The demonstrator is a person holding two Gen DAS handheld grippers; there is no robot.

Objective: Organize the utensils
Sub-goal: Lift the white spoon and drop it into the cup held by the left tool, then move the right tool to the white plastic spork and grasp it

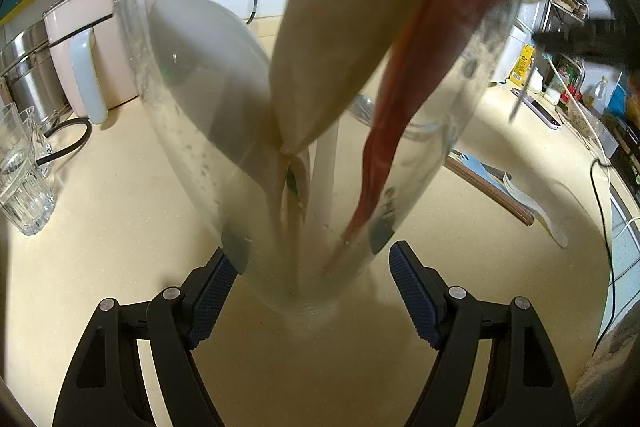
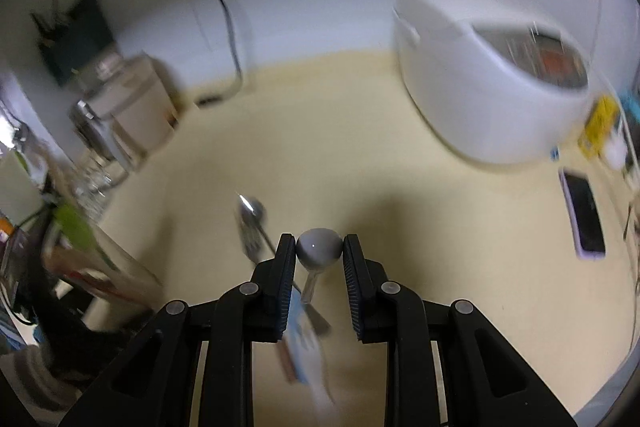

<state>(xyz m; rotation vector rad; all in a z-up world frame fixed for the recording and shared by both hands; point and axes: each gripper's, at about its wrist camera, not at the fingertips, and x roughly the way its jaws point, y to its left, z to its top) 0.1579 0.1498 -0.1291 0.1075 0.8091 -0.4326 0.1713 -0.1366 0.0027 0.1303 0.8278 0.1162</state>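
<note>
Left gripper [image 1: 312, 279] stands wide open around the base of a clear jar [image 1: 304, 131], its left pad [image 1: 210, 291] close to the glass, its right pad [image 1: 416, 297] clearly apart from it; inside the jar lean a grey spoon [image 1: 200, 79], a cream spatula [image 1: 348, 27] and a red utensil [image 1: 424, 67]; right of the jar a white fork [image 1: 536, 203] lies on the counter [image 1: 120, 227]; left of it stand drinking glasses [image 1: 22, 171].

Right gripper [image 2: 319, 255] is closed on a grey spoon's bowl [image 2: 319, 249], handle hanging below; left of this spoon a metal spoon [image 2: 252, 215] lies on the counter, blurred; further left the jar [image 2: 108, 267] appears; a phone [image 2: 584, 219] lies to the right.
</note>
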